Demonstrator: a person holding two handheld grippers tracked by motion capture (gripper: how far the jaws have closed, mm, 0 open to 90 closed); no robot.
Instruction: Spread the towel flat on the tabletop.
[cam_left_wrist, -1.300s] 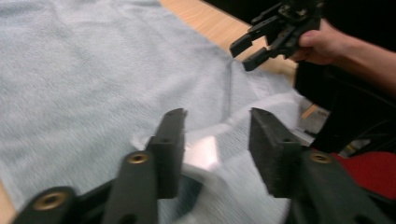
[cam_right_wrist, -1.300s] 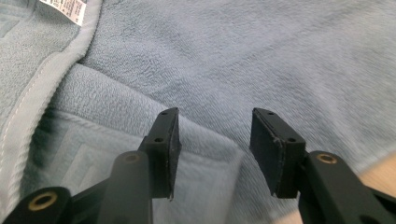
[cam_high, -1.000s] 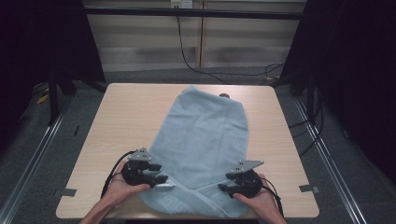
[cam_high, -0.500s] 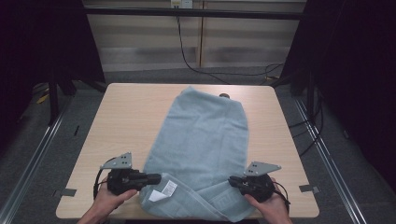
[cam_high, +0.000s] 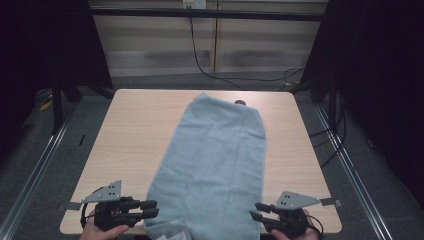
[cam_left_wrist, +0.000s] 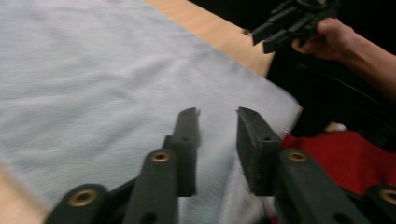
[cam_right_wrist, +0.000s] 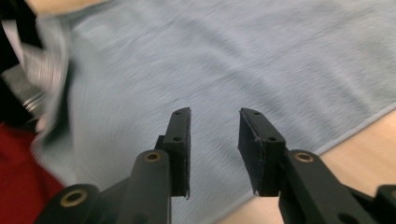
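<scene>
Dark surroundings and a grey floor frame the wooden worktop (cam_high: 125, 150), on which a light blue towel (cam_high: 215, 165) lies lengthwise from the far edge to the near edge, its near end hanging just over the front. Compared with a second ago, both grippers have drawn outward off the cloth: the left gripper (cam_high: 150, 209) now sits just beside the towel's near left edge, the right gripper (cam_high: 256, 211) just beside its near right edge. Both sets of jaws stand apart and hold nothing. The folded-over near corner is now laid flat. Judged from this, a release has finished and a new grasp at the near corners probably comes next.
</scene>
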